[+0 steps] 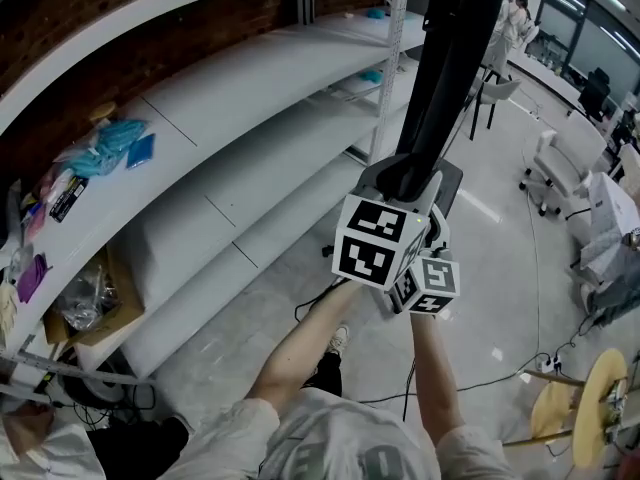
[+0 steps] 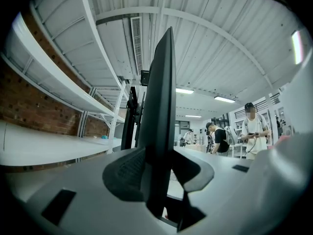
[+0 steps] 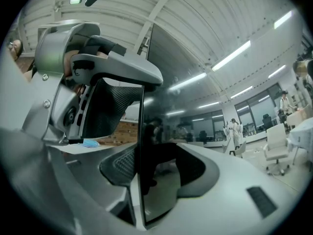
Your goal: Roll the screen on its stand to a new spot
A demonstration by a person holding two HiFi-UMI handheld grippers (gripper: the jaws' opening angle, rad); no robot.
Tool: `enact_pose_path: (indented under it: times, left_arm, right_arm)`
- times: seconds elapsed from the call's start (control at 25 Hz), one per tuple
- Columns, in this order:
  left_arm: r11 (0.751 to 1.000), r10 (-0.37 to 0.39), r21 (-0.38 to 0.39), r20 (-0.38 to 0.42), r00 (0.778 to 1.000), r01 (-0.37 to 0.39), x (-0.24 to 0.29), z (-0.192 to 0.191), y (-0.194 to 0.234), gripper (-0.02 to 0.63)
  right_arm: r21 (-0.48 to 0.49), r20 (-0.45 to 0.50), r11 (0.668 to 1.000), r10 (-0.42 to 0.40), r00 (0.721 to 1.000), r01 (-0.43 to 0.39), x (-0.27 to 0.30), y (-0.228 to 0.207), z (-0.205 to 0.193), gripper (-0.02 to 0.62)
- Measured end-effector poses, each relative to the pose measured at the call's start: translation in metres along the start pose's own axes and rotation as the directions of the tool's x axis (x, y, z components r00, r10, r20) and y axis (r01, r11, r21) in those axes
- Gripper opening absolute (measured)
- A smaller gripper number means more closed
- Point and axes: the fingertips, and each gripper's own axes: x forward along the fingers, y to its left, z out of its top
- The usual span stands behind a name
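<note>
The big black screen (image 1: 455, 68) stands upright, seen edge-on from the head view. Both grippers clamp its near edge, close together. My left gripper (image 1: 400, 183) grips higher up, and its pads (image 2: 129, 173) press on either side of the thin black panel (image 2: 164, 97). My right gripper (image 1: 438, 230) holds just below it. In the right gripper view the pads (image 3: 120, 165) are shut on the screen's glossy face (image 3: 161, 131), which mirrors the room, and the left gripper (image 3: 105, 99) shows above. A black upright of the stand (image 2: 130, 116) rises beyond the screen.
Long white shelves (image 1: 240, 138) run along the brick wall at left, with blue bags (image 1: 105, 148) and a cardboard box (image 1: 100, 303). Cables (image 1: 480, 378) trail over the floor. Office chairs (image 1: 550, 173) and standing people (image 2: 252, 129) are off to the right, and a round wooden stool (image 1: 590, 408) stands nearby.
</note>
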Motion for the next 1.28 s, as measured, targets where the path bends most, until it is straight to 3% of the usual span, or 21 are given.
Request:
enact_pose_path:
  times: [0.68,1.28]
  left_arm:
    - [1.000,0.022,-0.016,-0.014,1.000,-0.022,-0.123,0.005,-0.009,0.166]
    - [1.000,-0.010,0.003,-0.032,0.999,0.010,-0.260,0.013,0.011,0.168]
  right_arm:
    - [-0.010,-0.044,1.000,0.026,0.999,-0.026,-0.067,0.104,0.004,0.221]
    - [-0.013,-0.050,1.000,0.002,0.999,-0.002,-0.116,0.233,0.004,0.221]
